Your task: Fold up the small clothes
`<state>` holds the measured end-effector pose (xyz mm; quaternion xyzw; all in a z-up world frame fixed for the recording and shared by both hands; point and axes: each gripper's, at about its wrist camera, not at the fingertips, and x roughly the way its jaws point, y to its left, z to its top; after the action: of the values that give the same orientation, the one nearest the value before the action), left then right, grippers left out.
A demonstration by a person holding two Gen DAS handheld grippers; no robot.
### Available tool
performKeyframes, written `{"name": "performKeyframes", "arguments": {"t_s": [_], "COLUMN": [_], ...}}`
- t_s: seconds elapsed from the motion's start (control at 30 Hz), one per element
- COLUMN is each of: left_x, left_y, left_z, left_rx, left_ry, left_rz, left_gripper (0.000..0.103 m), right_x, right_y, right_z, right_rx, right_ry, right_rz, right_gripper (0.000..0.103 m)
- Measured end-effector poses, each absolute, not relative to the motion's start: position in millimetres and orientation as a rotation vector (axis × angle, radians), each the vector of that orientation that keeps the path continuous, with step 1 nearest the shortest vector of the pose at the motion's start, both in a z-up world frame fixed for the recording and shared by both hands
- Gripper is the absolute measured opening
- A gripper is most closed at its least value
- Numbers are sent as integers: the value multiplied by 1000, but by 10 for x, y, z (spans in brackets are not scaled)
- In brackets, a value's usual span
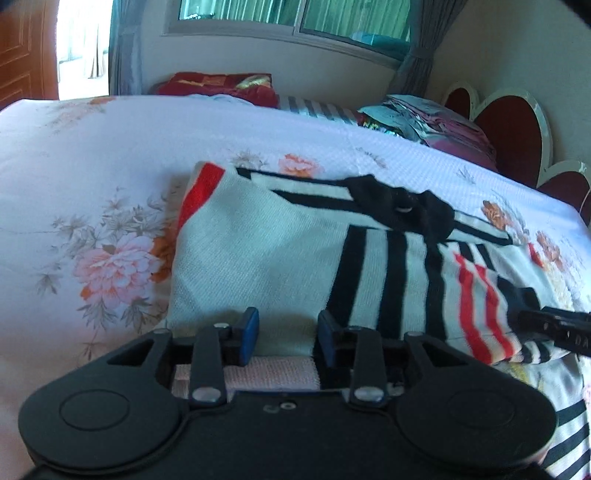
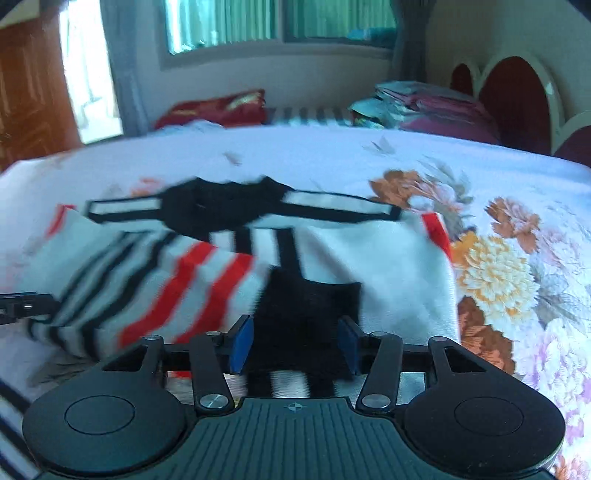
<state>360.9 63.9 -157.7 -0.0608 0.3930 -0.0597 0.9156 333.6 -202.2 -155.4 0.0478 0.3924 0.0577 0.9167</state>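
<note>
Garment [image 1: 258, 258] lies on bed [image 1: 92, 147], a small knit top, white with black and red stripes and a black collar piece, spread over floral bedspread, centre to right of left wrist frame. Folded sleeve with red and black stripes [image 1: 480, 302] sits at right, over the body. White plain panel fills middle, red trim at its upper left corner.

Left claw [image 1: 284, 332] at bottom centre of its frame, blue pads [image 1: 249, 332] parted, a moderate gap. White hem of garment shows between pads but they do not press on it; nothing gripped. Part of the other claw's black finger pokes in at right edge [image 1: 554, 325], beside the striped sleeve.

Right wrist frame, blurred: same garment [image 2: 388, 277] centre and left, striped sleeve [image 2: 166, 288] at left, black collar band across the upper middle. Right claw [image 2: 293, 343] at bottom centre, pads [image 2: 242, 343] stand apart, wider than left. Black fabric patch [image 2: 310, 317] lies between and beyond pads; no pinch visible, pads clear of cloth on both sides. Left claw's tip shows at left edge [image 2: 22, 306].

Background both views: window [image 1: 295, 18] with green slats at top, grey curtains [image 1: 417, 55], red pillow [image 1: 221, 86] at far edge of bed, stack of folded bedding [image 1: 424, 122] upper right, red and white scalloped headboard [image 1: 517, 125] far right, wooden door [image 1: 22, 48] upper left.
</note>
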Motion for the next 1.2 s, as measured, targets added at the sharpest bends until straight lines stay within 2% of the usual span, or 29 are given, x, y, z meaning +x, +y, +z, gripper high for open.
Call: {"name": "performKeyframes", "arguments": {"t_s": [0.23, 0.47, 0.63, 0.83, 0.97, 1.2], "left_x": [3327, 3191, 3057, 2890, 2782, 2638], "left_y": [328, 32, -90, -194, -108, 110], "left_z": [-1418, -1454, -1614, -1707, -1717, -1597], "left_rx": [-122, -116, -100, 15, 70, -7], "left_ry": [790, 829, 874, 861, 857, 891], "left_rz": [-194, -226, -227, -209, -172, -89], "left_gripper": [47, 47, 47, 49, 51, 49], "right_x": [3142, 3029, 2901, 2733, 2670, 2556], "right_y": [-1794, -1789, -1778, -1820, -1961, -2080], "right_z": [-1487, -1451, -1541, -1680, -1783, -1628], "right_rx": [122, 152, 138, 87, -43, 69], "right_ry": [820, 815, 853, 881, 856, 863], "right_rz": [226, 281, 330, 373, 297, 343], "right_gripper": [51, 50, 47, 47, 47, 47]}}
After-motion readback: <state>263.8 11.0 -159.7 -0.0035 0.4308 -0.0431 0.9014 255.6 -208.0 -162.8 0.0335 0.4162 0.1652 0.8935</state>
